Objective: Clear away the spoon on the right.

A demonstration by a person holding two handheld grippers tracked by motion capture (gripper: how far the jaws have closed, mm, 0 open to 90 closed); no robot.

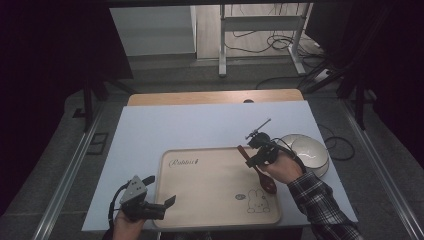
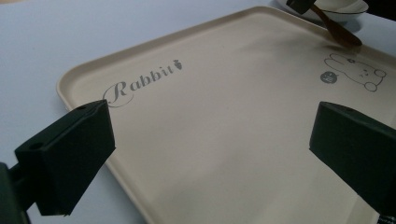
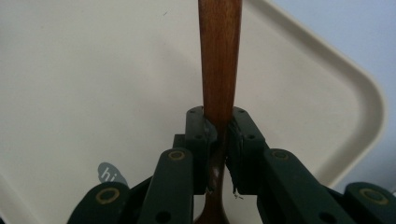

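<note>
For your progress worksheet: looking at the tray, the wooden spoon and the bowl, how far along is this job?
Done: the wooden spoon is gripped, the right gripper shut on its handle. In hand: the spoon hangs over the tray, bowl end low near the rabbit drawing. Left: releasing the spoon, and perhaps moving the white bowl, which sits on the table beside the tray. The left gripper waits open at the tray's near edge.

Brown wooden spoon [image 3: 219, 60], beige tray [image 1: 200, 200]
</note>
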